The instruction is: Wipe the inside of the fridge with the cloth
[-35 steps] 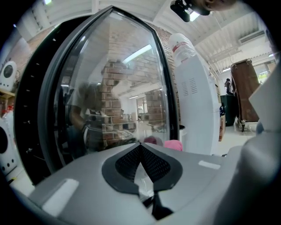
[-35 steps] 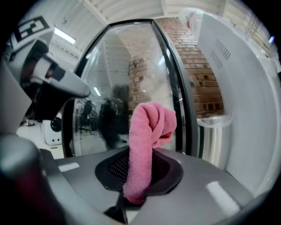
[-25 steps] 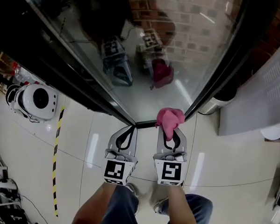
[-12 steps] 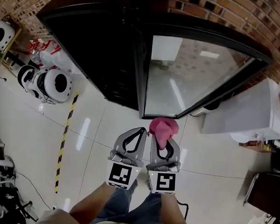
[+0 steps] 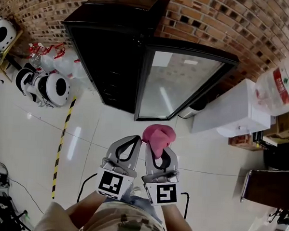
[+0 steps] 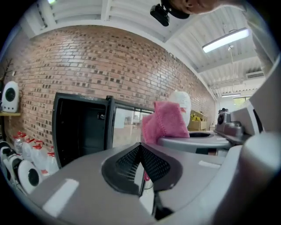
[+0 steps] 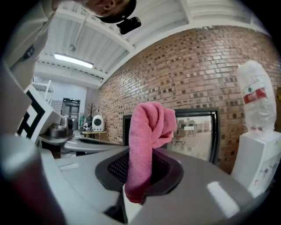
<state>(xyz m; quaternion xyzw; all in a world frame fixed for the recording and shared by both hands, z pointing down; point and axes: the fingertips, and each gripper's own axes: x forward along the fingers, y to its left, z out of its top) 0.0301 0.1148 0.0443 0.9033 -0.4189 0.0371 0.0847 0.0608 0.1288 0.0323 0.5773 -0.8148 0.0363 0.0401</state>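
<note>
The black fridge [image 5: 113,62] stands against the brick wall with its dark inside exposed. Its glass door [image 5: 177,88] is swung open to the right. Both grippers hover over the floor a step in front of it. My right gripper [image 5: 156,149] is shut on a pink cloth [image 5: 158,135], which bunches up above the jaws [image 7: 147,132]. My left gripper [image 5: 132,140] is shut with nothing in it, and its pads meet at the tip [image 6: 140,146]. In the left gripper view the fridge [image 6: 81,132] lies ahead, with the cloth [image 6: 164,123] at the right.
A white water dispenser [image 5: 231,112] with a bottle [image 5: 281,88] on top stands right of the door. White round machines [image 5: 49,86] and bags sit to the left. A yellow-black tape line [image 5: 63,142] runs along the tiled floor. Cardboard boxes [image 5: 286,122] lie far right.
The person has backed away from the fridge: the glass door filled the view a second ago, and now the whole fridge shows. The cloth stays in the right gripper.
</note>
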